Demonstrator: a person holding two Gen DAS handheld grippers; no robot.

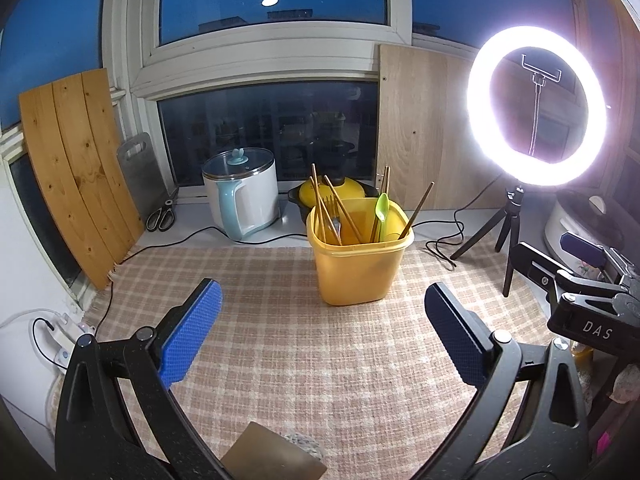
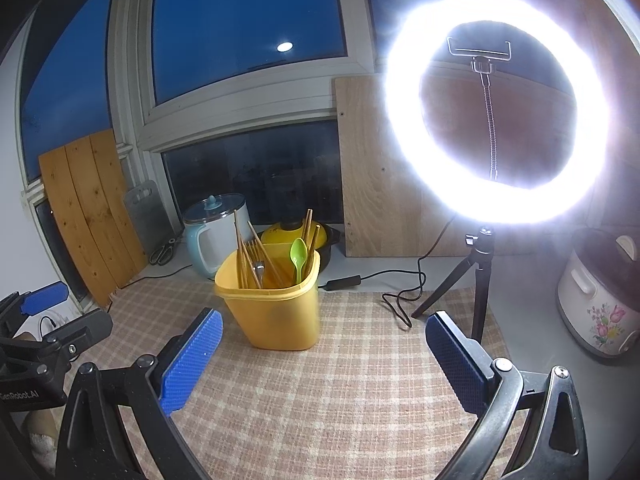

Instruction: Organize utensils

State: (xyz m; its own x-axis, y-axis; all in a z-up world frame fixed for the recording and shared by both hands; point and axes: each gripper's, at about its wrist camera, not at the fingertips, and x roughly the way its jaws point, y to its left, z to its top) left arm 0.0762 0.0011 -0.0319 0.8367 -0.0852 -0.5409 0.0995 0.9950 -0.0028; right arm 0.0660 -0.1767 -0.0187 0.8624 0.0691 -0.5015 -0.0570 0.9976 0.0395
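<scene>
Both grippers, left gripper (image 1: 323, 332) and right gripper (image 2: 324, 354), hover with jaws apart and empty over the checked tabletop; chopsticks (image 1: 334, 212), fork, spoon (image 1: 382, 210) already stand in the yellow bin (image 1: 358, 264), so sorting looks finished or unstarted.

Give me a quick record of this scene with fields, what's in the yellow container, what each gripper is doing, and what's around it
container: yellow bin upright on the checked mat
contents: wooden chopsticks, a metal fork, a green spoon
left gripper: jaws open, empty, short of the bin
right gripper: jaws open, empty, short of the bin
behind: white electric pot, scissors
right side: lit ring light on a tripod
loose utensils on mat: none visible
</scene>
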